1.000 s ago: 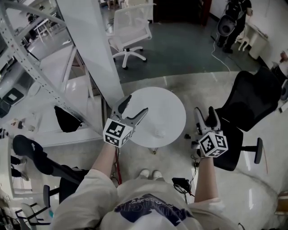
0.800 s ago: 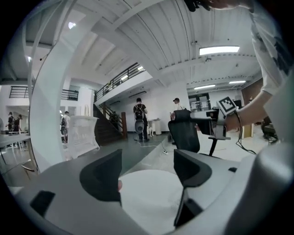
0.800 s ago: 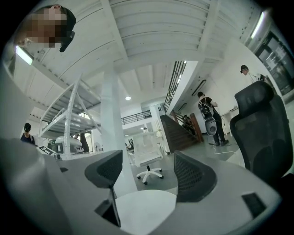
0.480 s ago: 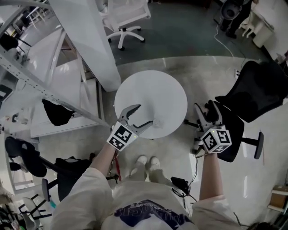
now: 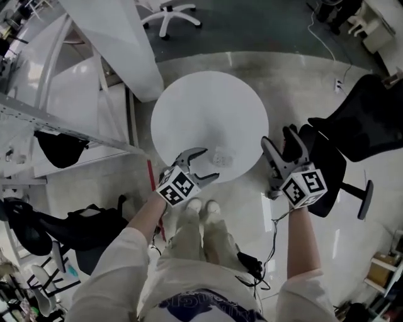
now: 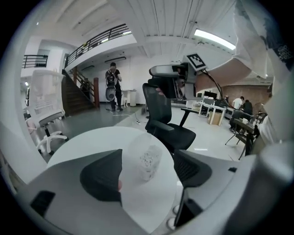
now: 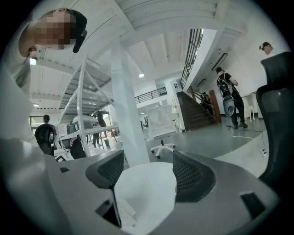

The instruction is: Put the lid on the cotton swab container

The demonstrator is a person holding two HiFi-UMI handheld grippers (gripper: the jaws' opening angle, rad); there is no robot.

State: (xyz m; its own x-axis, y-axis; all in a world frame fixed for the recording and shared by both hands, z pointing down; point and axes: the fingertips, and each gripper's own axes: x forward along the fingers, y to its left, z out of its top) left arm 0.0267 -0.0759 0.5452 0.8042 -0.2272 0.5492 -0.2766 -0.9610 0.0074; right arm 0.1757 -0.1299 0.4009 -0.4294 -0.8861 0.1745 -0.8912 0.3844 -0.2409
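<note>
A small clear cotton swab container stands near the front edge of the round white table. My left gripper is open just left of it, the jaws level with it and apart from it. In the left gripper view the container shows white swab tips and sits ahead, between the two black fingers, untouched. I cannot pick out a separate lid. My right gripper hovers off the table's right edge; its jaws are closing with nothing between them. The right gripper view shows only bare tabletop.
A black office chair stands close behind the right gripper. A white pillar and metal shelving stand to the left. A white chair base is at the far side. The person's feet are under the table's front edge.
The head view has dropped, so the table sits higher in frame. My left gripper has moved to the table's front edge beside the container. The right gripper stays beside the table.
</note>
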